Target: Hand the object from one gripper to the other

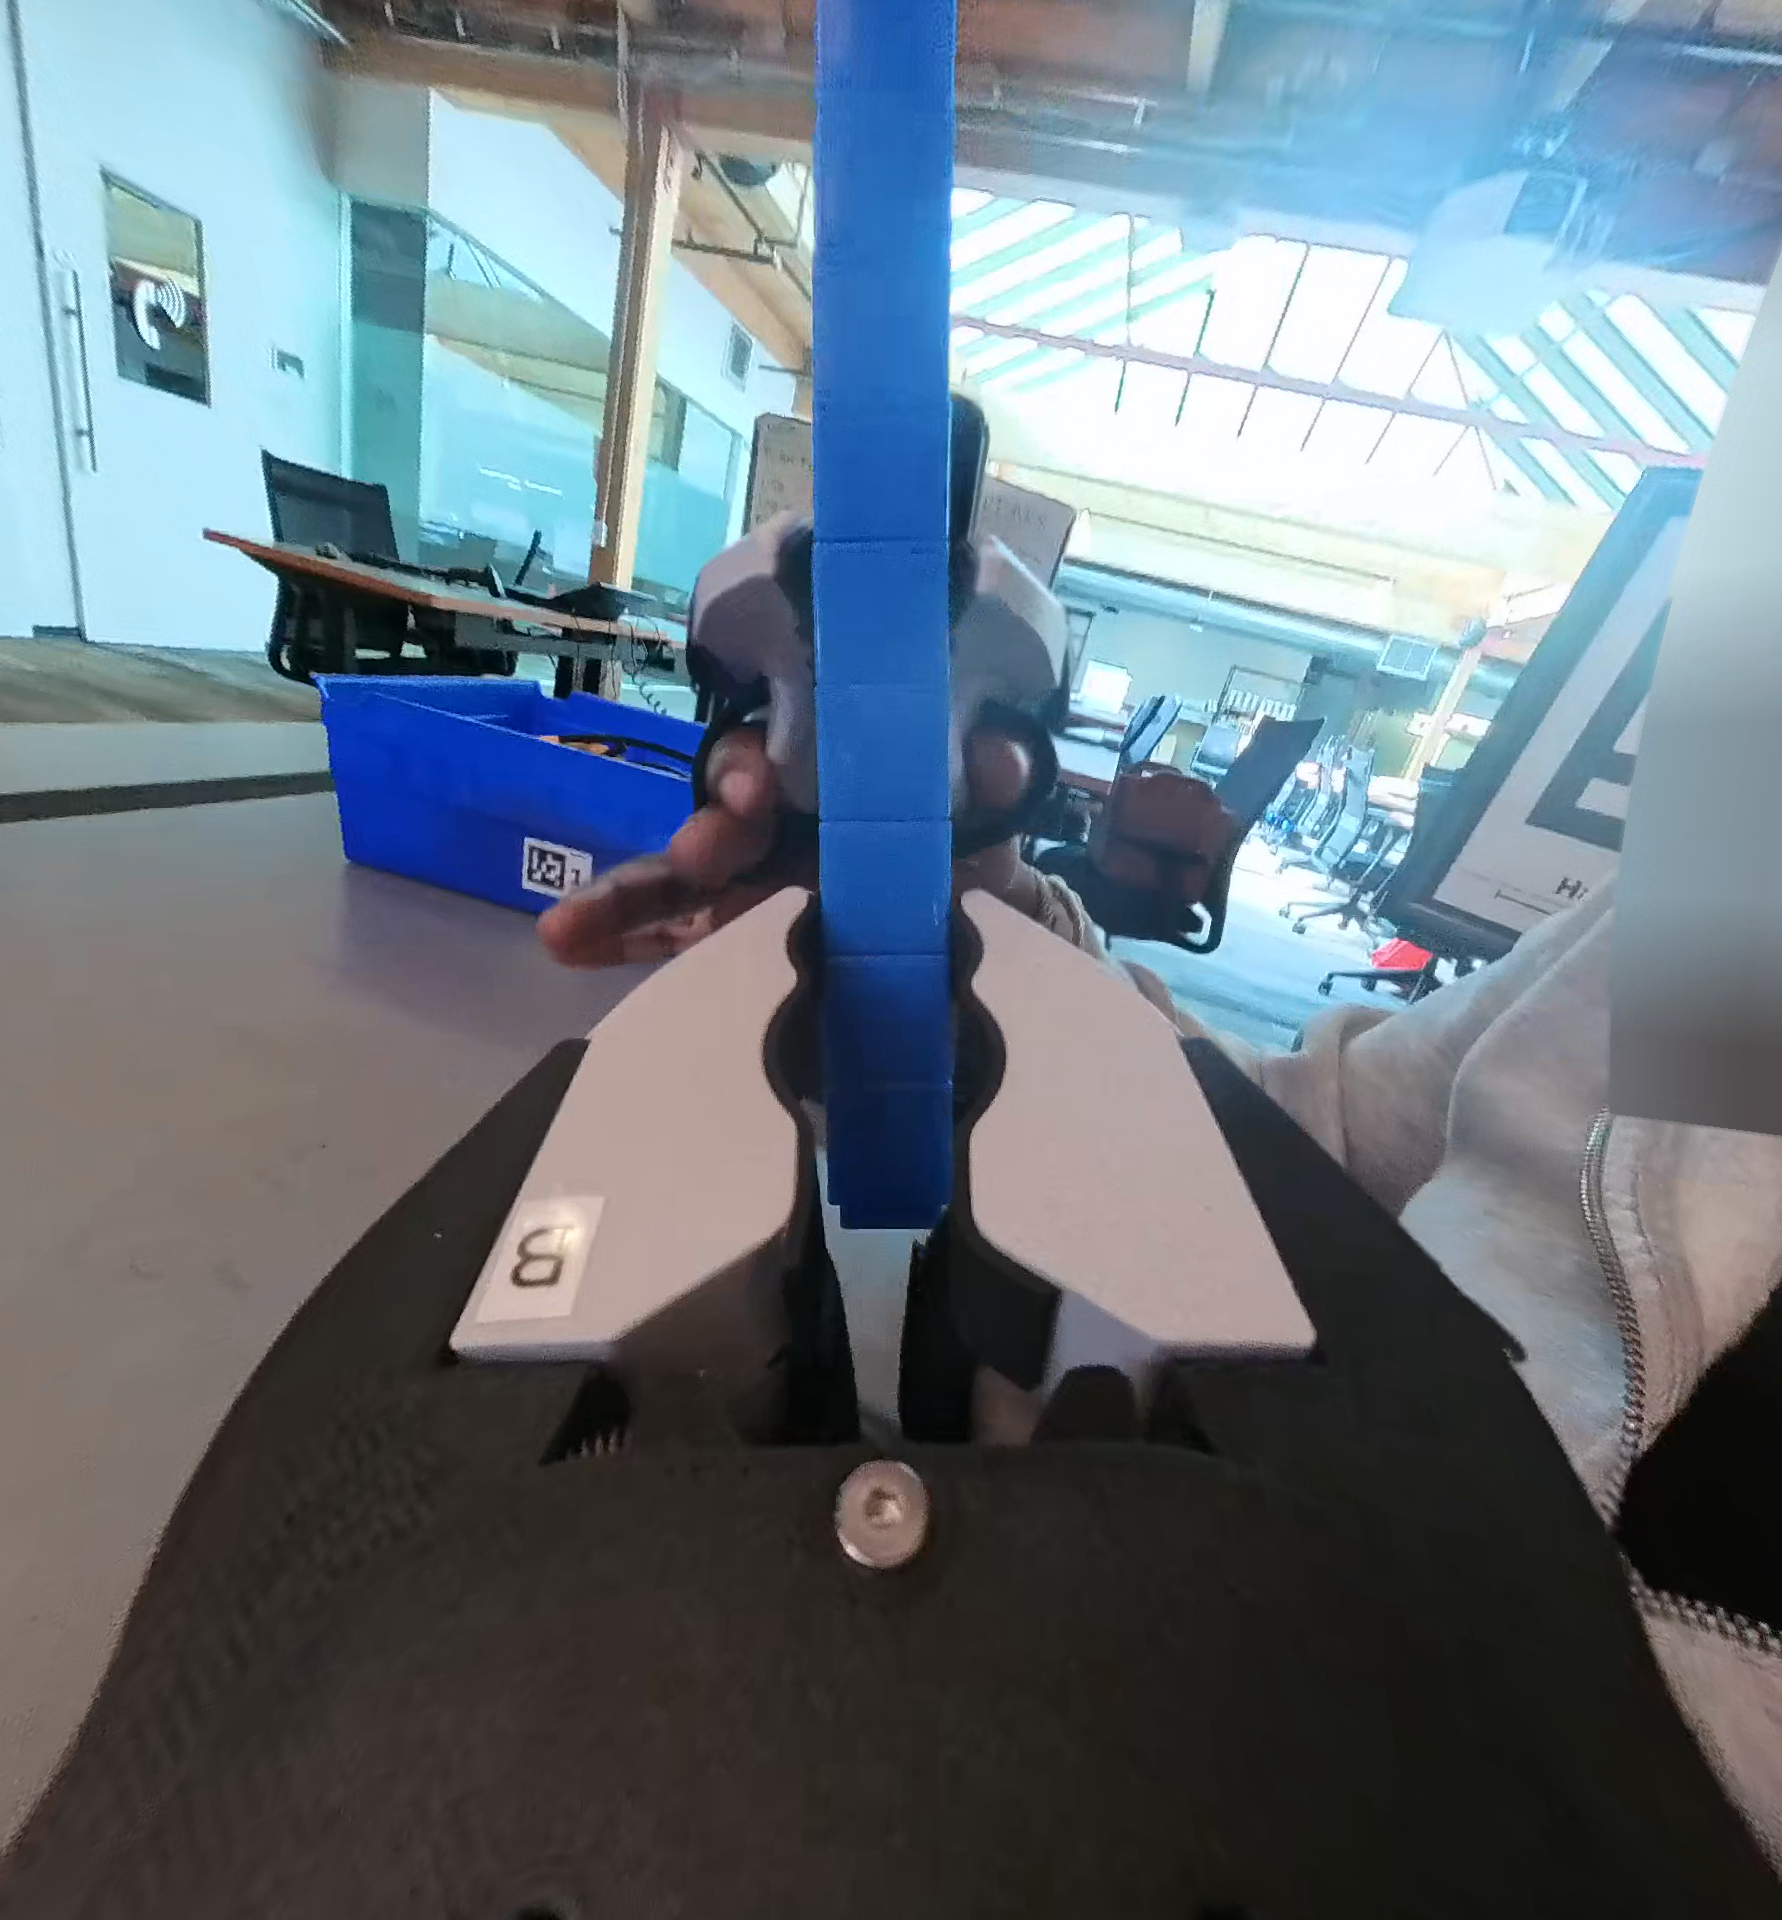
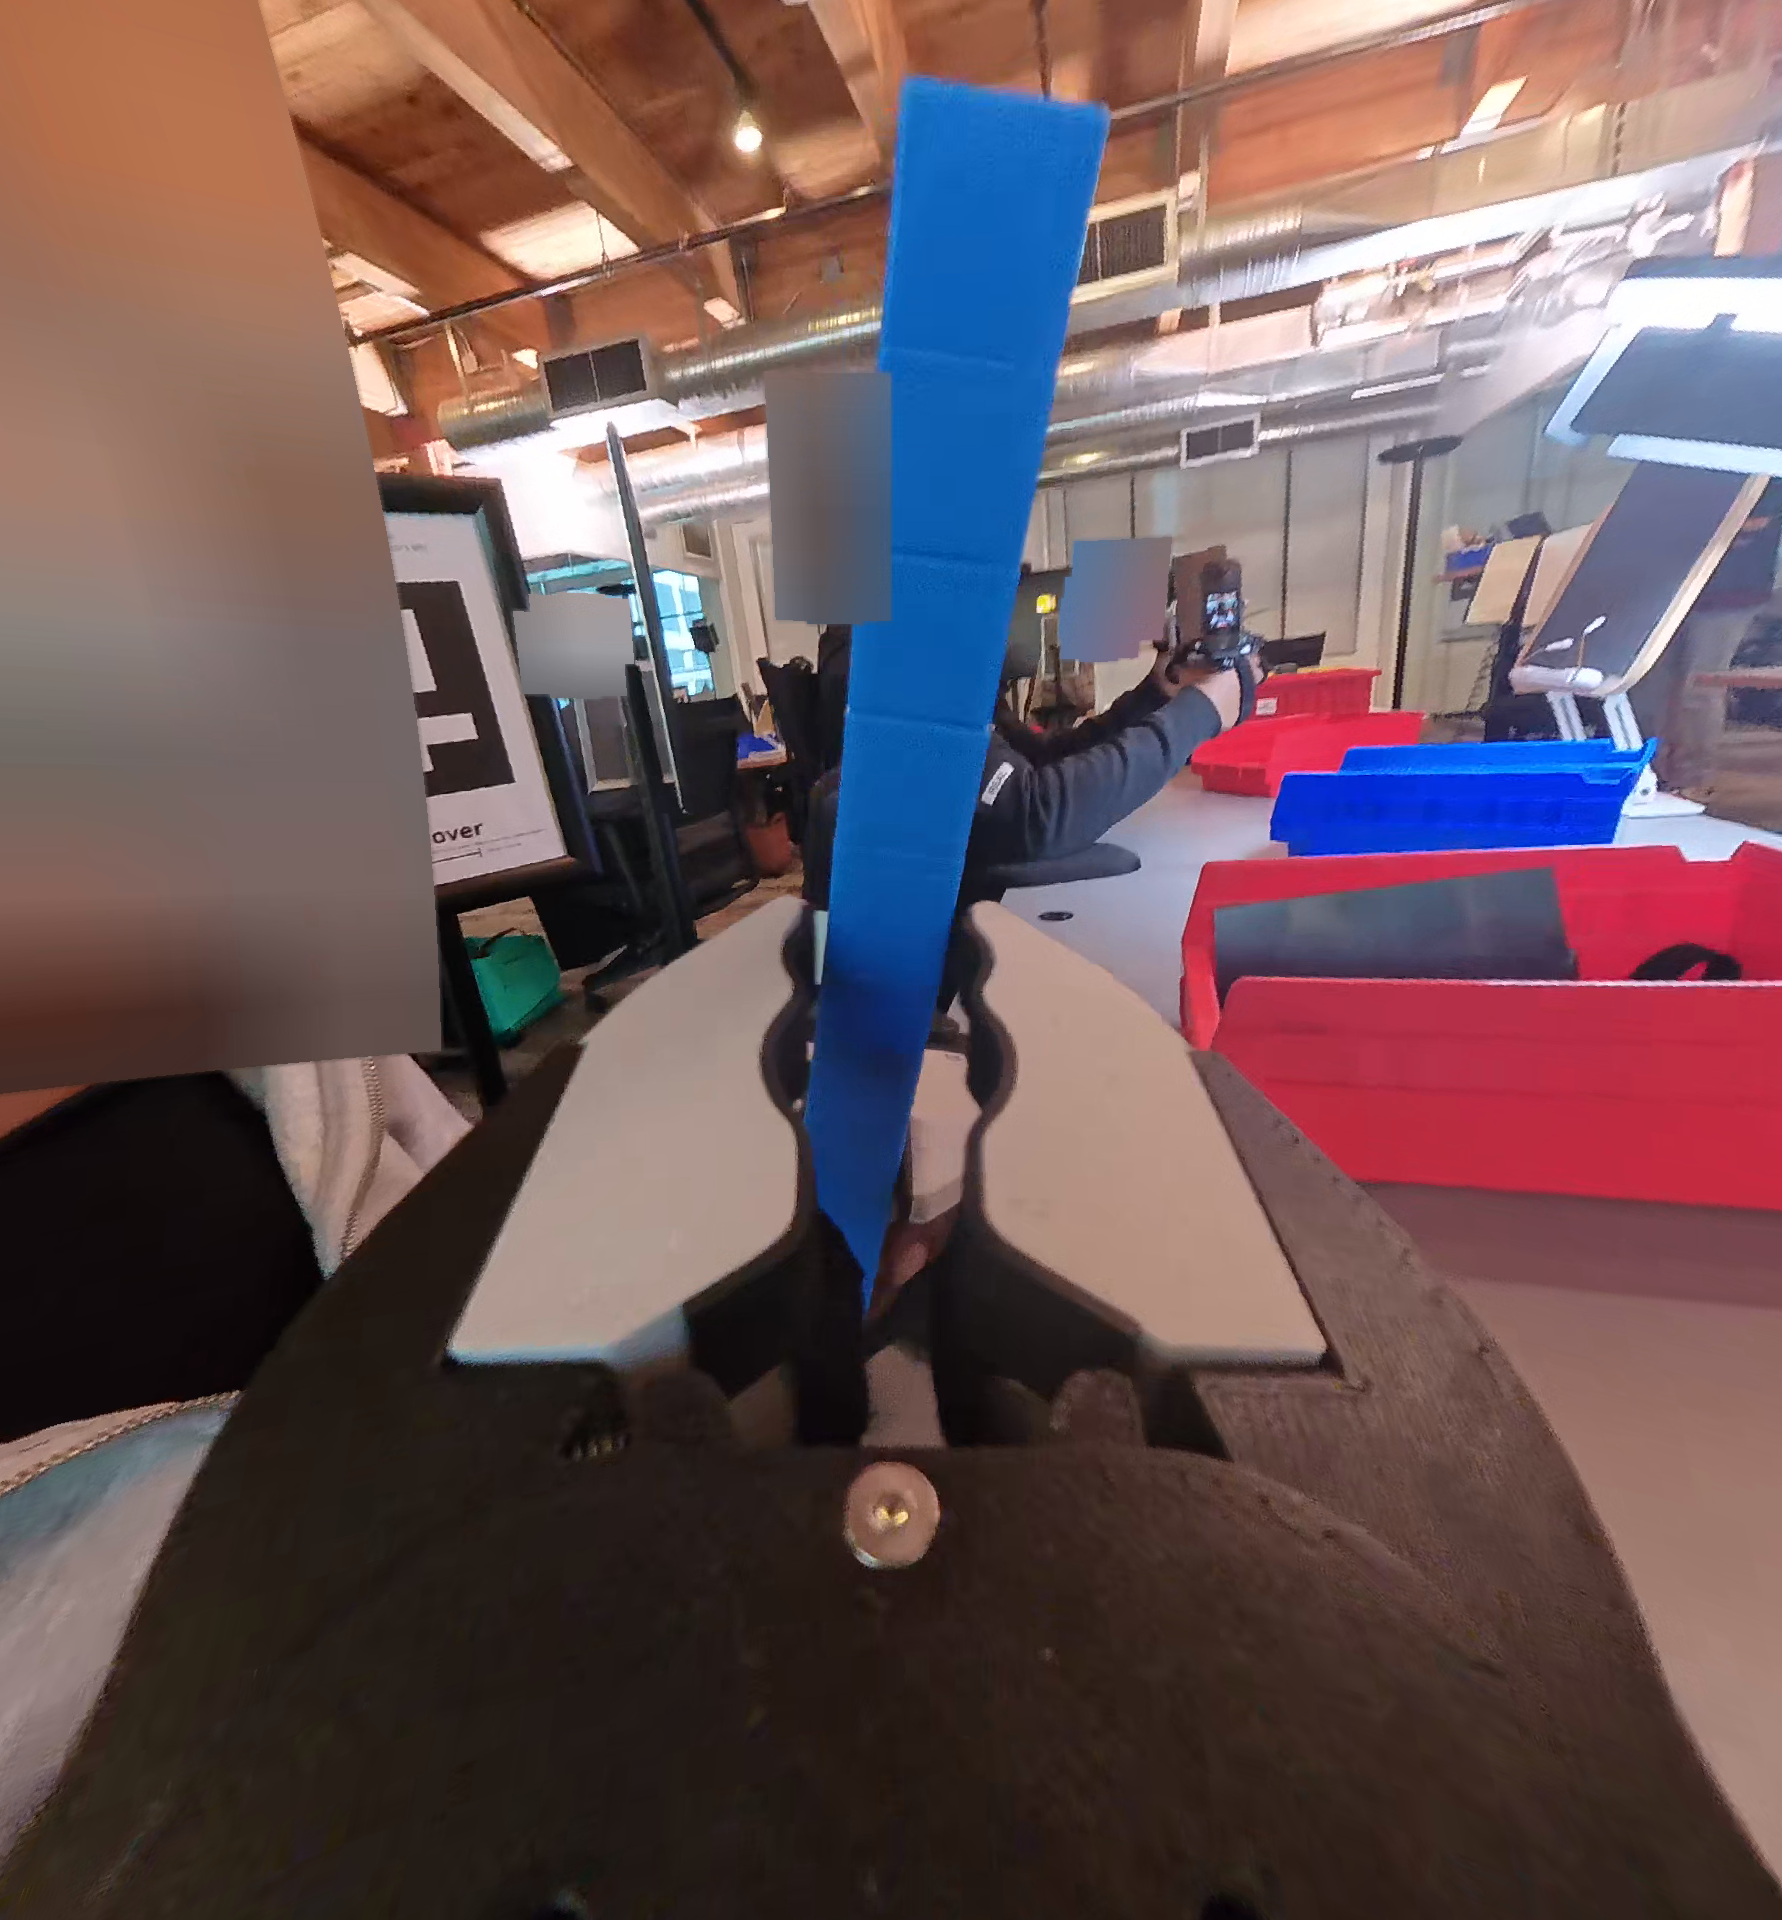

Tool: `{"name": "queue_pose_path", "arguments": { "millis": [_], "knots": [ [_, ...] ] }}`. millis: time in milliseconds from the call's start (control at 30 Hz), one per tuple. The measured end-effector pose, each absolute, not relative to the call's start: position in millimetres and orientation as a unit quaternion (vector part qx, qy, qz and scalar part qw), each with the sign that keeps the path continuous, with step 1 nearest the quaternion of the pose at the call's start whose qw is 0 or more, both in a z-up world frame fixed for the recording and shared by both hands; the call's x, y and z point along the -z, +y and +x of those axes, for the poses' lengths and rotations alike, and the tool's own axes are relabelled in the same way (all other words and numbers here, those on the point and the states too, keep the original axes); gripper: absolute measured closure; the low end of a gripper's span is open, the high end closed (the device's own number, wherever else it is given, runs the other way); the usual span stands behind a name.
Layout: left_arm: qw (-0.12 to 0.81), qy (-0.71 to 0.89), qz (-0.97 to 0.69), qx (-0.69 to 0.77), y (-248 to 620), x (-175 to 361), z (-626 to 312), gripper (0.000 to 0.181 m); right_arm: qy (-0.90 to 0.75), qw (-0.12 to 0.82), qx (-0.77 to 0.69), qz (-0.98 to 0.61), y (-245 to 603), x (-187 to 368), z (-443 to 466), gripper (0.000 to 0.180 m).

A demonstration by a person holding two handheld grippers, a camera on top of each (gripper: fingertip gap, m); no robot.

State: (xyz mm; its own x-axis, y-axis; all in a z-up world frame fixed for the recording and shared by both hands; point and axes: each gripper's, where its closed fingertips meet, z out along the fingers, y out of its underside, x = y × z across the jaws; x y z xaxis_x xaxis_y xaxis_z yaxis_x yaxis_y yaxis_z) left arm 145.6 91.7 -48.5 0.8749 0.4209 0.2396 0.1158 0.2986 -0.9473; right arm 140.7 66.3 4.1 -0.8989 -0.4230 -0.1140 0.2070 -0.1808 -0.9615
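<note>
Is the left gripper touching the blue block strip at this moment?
Touching. In the left wrist view the blue block strip stands upright between the left gripper, its edges meeting both fingers' inner faces with no gap showing.

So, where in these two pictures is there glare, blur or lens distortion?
Left wrist view: skylight glare washes out the upper right; the hand behind the blue bar is blurred, while the bar and the left gripper are fairly sharp. Right wrist view: the wide lens bends the ceiling beams; the right gripper is sharp and the red bin slightly soft.
</note>
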Motion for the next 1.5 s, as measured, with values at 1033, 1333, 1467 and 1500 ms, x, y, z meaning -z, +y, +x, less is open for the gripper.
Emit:
{"name": "queue_pose_path", "arguments": {
  "millis": [1033, 1333, 1467, 1500],
  "knots": [
    [0.809, -0.310, -0.394, -0.306, -20.3, 35.9, 135.1, 0.069, 0.789, -0.183, 0.372, 0.453, 358.2, 55.5, -99.4, 0.157],
    [0.812, -0.315, -0.392, -0.298, -21.7, 36.7, 133.3, 0.070, 0.796, -0.179, 0.272, 0.509, 398.1, 76.2, -126.6, 0.157],
    [0.815, -0.315, -0.386, -0.296, -23.6, 36.2, 133.9, 0.070, 0.801, -0.169, 0.190, 0.542, 431.3, 84.2, -136.5, 0.158],
    [0.815, -0.315, -0.386, -0.296, -23.4, 36.4, 133.6, 0.071, 0.804, -0.165, 0.172, 0.545, 435.6, 87.4, -138.3, 0.158]
  ]
}}
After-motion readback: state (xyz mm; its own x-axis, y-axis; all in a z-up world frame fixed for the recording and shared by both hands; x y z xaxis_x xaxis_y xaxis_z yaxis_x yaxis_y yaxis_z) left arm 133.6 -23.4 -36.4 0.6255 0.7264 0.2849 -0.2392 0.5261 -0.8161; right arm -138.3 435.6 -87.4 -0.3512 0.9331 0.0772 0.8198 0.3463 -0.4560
